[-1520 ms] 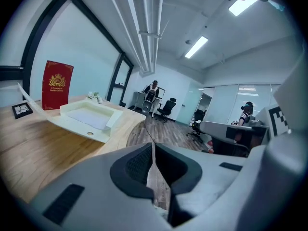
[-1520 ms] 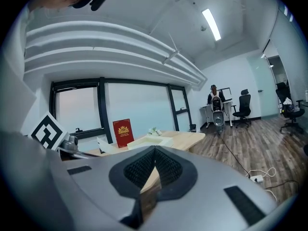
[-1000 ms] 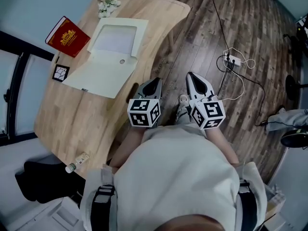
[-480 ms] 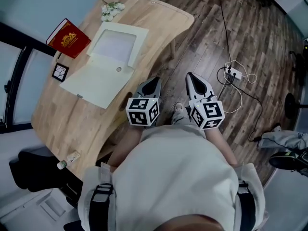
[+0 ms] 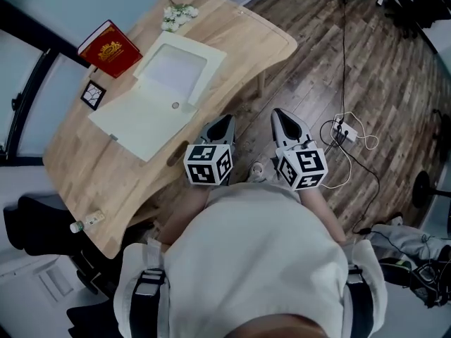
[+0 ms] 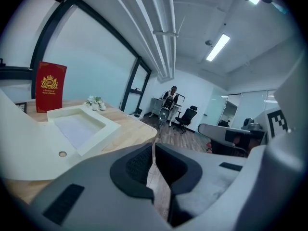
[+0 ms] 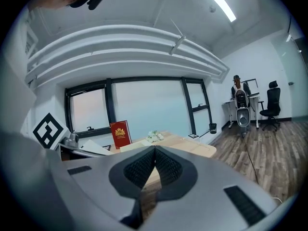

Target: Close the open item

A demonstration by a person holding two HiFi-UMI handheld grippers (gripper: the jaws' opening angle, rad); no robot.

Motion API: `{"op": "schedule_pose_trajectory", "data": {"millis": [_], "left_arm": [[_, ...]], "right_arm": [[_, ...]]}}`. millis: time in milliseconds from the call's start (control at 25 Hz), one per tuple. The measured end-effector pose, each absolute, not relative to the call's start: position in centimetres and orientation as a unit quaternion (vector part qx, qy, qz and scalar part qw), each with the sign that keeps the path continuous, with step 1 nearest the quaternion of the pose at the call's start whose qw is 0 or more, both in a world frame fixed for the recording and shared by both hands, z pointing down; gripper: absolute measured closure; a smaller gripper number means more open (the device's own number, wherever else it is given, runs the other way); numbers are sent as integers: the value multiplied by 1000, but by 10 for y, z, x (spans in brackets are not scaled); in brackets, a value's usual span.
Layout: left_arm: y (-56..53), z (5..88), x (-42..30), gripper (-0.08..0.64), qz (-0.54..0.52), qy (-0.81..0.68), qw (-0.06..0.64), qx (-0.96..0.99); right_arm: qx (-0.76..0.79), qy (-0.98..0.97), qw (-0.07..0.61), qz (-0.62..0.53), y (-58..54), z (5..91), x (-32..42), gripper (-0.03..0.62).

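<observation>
The open cream box [image 5: 141, 115] lies flat on the wooden table [image 5: 106, 167], its lid spread beside its tray, near the red book [image 5: 110, 49] and the white flowers [image 5: 178, 13]. We note the left gripper [image 5: 224, 124] and the right gripper [image 5: 283, 118] off the table's edge, apart from the box. Both pairs of jaws are together, with nothing between them.
</observation>
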State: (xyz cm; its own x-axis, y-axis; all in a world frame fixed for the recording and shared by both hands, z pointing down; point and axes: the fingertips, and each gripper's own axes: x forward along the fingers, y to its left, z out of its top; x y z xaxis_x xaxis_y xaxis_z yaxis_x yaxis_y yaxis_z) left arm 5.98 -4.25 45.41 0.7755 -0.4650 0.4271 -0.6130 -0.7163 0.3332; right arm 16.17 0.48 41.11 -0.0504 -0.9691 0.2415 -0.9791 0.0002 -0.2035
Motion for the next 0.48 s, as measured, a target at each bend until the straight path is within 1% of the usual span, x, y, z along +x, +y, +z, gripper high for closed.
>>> {"op": "schedule_pose_trajectory", "data": {"millis": [480], "left_arm": [[-64,463,56,522,128,-386,252,878]], "right_arm": [[617,-771,35,153,-37,416,167,574]]}}
